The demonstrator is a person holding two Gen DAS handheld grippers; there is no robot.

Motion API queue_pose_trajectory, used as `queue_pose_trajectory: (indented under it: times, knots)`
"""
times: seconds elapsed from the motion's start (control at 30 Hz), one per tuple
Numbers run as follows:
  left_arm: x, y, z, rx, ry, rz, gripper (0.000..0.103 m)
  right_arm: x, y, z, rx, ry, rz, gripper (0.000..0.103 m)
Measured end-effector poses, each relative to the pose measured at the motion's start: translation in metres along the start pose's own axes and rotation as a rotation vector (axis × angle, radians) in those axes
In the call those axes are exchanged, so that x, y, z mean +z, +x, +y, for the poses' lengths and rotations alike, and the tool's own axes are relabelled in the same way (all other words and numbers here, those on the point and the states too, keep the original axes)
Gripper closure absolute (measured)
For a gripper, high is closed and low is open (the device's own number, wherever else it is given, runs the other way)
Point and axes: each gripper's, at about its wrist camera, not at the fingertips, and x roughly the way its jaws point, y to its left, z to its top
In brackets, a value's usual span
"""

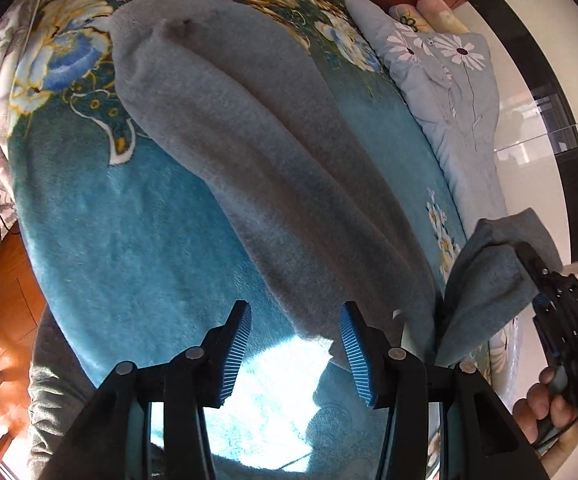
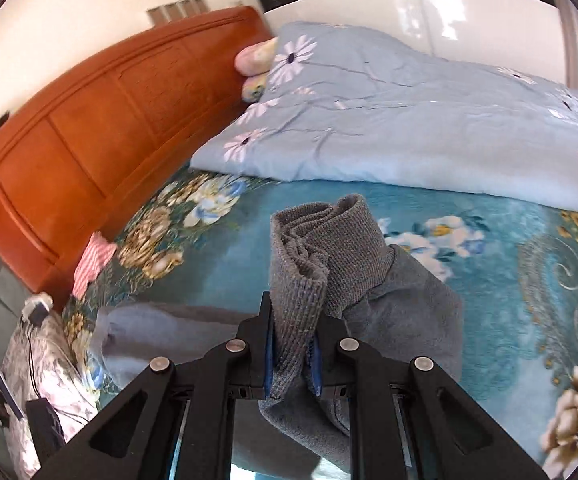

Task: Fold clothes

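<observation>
A long grey garment [image 1: 273,152] lies stretched out on a teal floral blanket [image 1: 129,240] that covers a bed. My left gripper [image 1: 295,344] hovers over the garment's near end, open, its blue pads [image 1: 237,352] apart with only blanket and the garment's edge below them. On the right, my right gripper [image 1: 527,254], held by a hand [image 1: 545,404], lifts a bunched grey part of the garment [image 1: 489,280]. In the right wrist view this gripper [image 2: 293,344] is shut on the garment's ribbed cuff [image 2: 329,252], which stands up folded between the pads.
A pale blue quilt with daisies [image 2: 389,128] lies along the far side of the bed. An orange wooden headboard [image 2: 89,120] stands on the left. Grey-white patterned bedding with a black cable [image 2: 45,360] and a red striped cloth [image 2: 93,260] lie beside it. Wooden floor [image 1: 1,280] shows.
</observation>
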Motion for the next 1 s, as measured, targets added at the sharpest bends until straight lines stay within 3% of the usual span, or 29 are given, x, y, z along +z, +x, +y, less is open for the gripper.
queue_pose_trajectory:
  times: [0.13, 0.23, 0.43, 0.57, 0.67, 0.87, 1.0]
  knots:
    - [0.009, -0.003, 0.018, -0.024, -0.029, -0.014, 0.052, -0.032, 0.061, 0.068, 0.001, -0.128, 0.139, 0.088]
    - [0.01, 0.0, 0.023, -0.06, -0.042, -0.013, 0.052, -0.062, 0.09, 0.094, -0.019, -0.201, 0.234, 0.083]
    - [0.009, 0.004, 0.025, -0.128, -0.049, 0.006, 0.051, -0.089, 0.083, 0.103, 0.184, -0.307, 0.34, 0.07]
    - [0.011, 0.011, 0.011, -0.153, -0.006, 0.017, 0.051, -0.079, 0.066, 0.074, 0.065, -0.298, 0.272, 0.061]
    - [0.014, 0.016, 0.0, -0.139, 0.029, 0.019, 0.051, -0.065, 0.078, 0.063, 0.006, -0.271, 0.298, 0.061]
    - [0.028, 0.007, 0.008, -0.087, 0.029, -0.038, 0.051, -0.079, 0.109, 0.097, 0.06, -0.371, 0.358, 0.056]
    - [0.027, -0.002, 0.025, -0.068, 0.027, -0.063, 0.051, -0.097, 0.13, 0.108, -0.049, -0.483, 0.382, 0.056]
